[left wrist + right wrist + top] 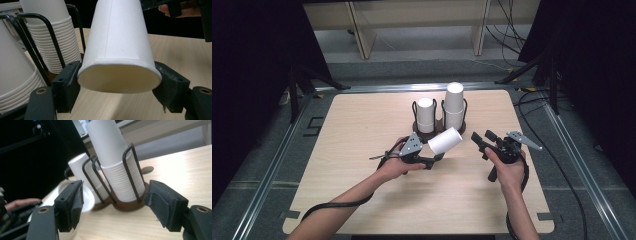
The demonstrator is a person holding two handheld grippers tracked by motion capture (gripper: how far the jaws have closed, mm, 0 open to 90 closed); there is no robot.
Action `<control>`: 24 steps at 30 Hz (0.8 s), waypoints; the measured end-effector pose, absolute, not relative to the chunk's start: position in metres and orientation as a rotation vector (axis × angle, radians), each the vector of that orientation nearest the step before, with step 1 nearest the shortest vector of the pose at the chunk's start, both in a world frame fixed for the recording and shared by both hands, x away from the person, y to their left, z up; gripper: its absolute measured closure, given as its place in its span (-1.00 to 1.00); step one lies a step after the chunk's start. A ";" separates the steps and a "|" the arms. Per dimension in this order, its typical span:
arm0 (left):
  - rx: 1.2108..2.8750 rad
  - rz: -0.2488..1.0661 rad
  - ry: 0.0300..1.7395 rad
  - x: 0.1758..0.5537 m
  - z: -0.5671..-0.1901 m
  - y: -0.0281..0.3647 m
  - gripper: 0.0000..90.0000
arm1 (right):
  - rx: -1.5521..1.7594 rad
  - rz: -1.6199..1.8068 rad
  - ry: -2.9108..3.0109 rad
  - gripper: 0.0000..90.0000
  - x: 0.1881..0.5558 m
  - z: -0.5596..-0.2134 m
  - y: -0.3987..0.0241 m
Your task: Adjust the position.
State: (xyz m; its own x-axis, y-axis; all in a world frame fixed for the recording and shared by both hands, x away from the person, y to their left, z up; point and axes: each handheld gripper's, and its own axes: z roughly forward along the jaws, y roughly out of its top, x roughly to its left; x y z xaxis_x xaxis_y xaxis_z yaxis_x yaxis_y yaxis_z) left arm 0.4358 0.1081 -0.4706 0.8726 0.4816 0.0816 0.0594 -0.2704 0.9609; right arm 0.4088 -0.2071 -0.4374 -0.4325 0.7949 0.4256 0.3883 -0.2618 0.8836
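The left gripper clamped a paper cup by its rim, tipped sideways just in front of the cup rack, probably for stacking. The right gripper waited beside it, jaws apart, holding nothing.

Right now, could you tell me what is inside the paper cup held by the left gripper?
The paper cup looks empty near its rim in the left gripper view; its deeper inside is hidden.
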 end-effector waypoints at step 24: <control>1.934 0.433 0.313 0.427 -0.458 0.145 -0.40 | 1.225 1.626 1.946 -0.38 0.405 -0.456 -0.207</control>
